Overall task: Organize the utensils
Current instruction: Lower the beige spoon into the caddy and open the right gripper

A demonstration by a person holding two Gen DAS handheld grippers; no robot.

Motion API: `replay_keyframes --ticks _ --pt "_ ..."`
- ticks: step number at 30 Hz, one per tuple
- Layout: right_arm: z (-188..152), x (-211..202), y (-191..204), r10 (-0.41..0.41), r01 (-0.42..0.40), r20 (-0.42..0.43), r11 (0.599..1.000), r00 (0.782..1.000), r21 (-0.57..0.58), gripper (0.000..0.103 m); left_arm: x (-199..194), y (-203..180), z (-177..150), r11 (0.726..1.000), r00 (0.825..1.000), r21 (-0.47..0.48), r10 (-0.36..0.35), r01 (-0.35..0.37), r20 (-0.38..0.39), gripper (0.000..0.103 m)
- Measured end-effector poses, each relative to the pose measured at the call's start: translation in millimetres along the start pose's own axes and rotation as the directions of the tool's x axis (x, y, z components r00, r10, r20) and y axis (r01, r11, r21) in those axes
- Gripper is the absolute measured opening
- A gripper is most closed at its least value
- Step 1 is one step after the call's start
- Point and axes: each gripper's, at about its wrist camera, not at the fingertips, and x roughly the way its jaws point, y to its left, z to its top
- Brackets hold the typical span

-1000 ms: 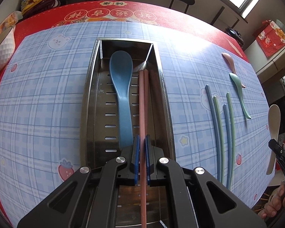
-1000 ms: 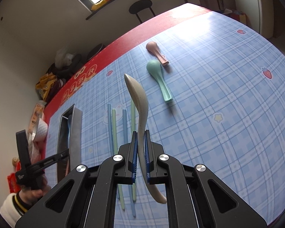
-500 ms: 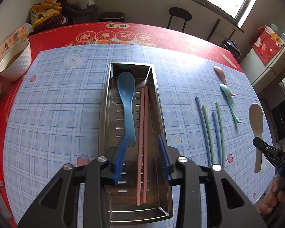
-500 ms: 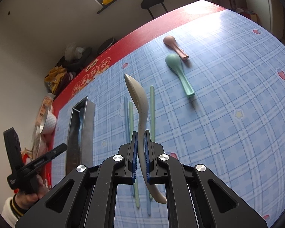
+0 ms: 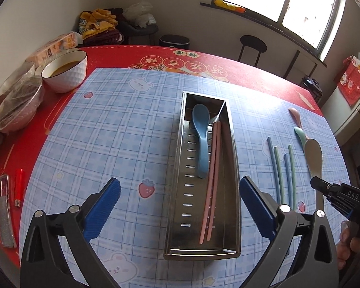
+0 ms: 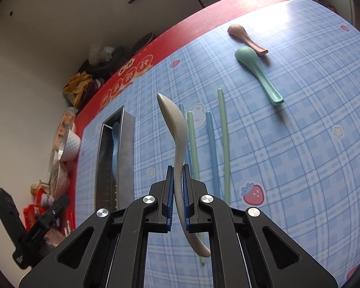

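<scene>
Because the right gripper (image 6: 177, 196) jaws pinch the speckled cream plastic spoon (image 6: 174, 129) edge-on mid-handle, it may swivel and clip the slotted steel tray (image 5: 235, 168) rim at its nine o'clock, while the left gripper (image 5: 180, 206) jaws are opening, empty.

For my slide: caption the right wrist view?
Right gripper holds a beige spoon above blue and green chopsticks.

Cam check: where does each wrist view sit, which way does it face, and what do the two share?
Left wrist: on the left tongs, jaws opening, empty, looking down at the metal tray; right tongs at right edge.
Right wrist: on the right tongs, shut on the beige spoon, facing across the mat; left tongs at lower left.
Shared: tray, beige spoon, loose chopsticks.
</scene>
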Motion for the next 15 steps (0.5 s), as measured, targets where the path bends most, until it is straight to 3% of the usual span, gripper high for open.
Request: replay_keyframes --ticks 7,15 --pt "-0.6 21.7 31.7 0.061 -0.063 -0.041 0.998 0.997 -0.029 0.007 -5.1 25.7 -4.4 0.999 0.999 -0.010 0.046 -0.046 0.000 0.097" --pt "6.8 53.4 78.4 0.086 -0.093 -0.100 0.994 0.991 -0.063 0.007 -16.3 54.7 -7.3 0.998 0.996 -0.018 0.063 -0.062 0.057 0.097"
